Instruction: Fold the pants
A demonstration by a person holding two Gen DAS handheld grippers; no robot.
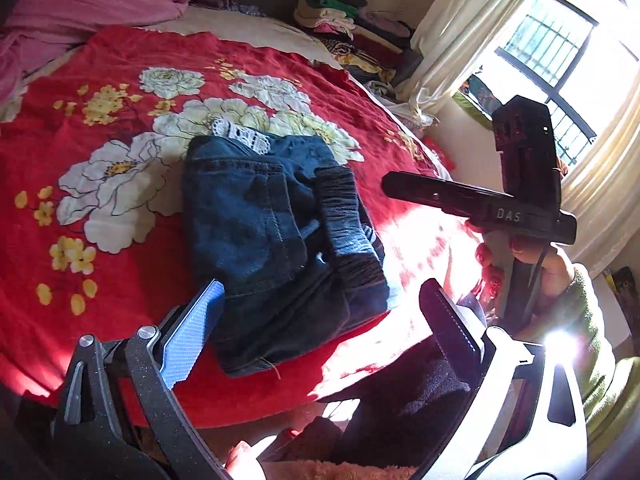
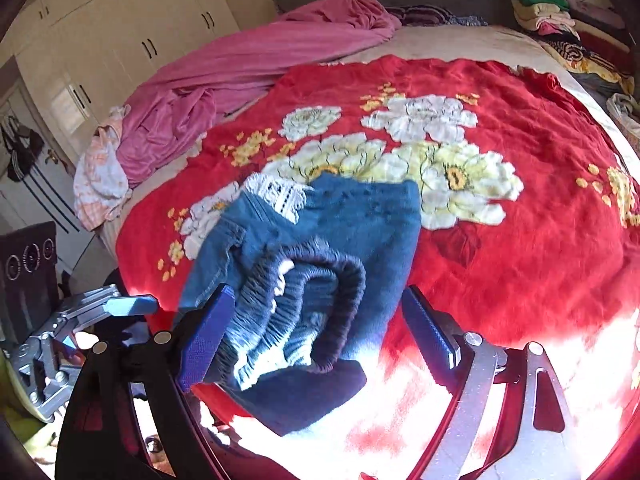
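The bed (image 2: 520, 280) carries a red blanket (image 2: 500, 240) printed with white and yellow flowers. A crumpled pink sheet (image 2: 248, 64) lies at 11 o'clock of the blanket, toward the headboard. A stack of folded clothes (image 2: 548, 8) sits at 1 o'clock, at the far corner of the bed. White wardrobe doors (image 2: 120, 32) stand behind the pink sheet. In the left wrist view a barred window (image 1: 560, 64) with a cream curtain (image 1: 452, 28) fills the 2 o'clock area; strong sunlight washes out the near blanket edge.

No containers are visible.

The pants (image 2: 320, 272), blue denim with a gathered elastic waistband and a white lace trim piece at their far edge, lie folded into a compact bundle near the middle of the blanket, waistband toward the cameras.

Right claw (image 2: 316, 340): released, jaws wide; the waistband lies between the fingers and against the left finger, but is not clamped. Left claw (image 1: 320, 332): released, jaws wide, hovering at the 6 o'clock edge of the pants; nothing is gripped. The person's hand (image 1: 532, 276) holds the right claw's handle.
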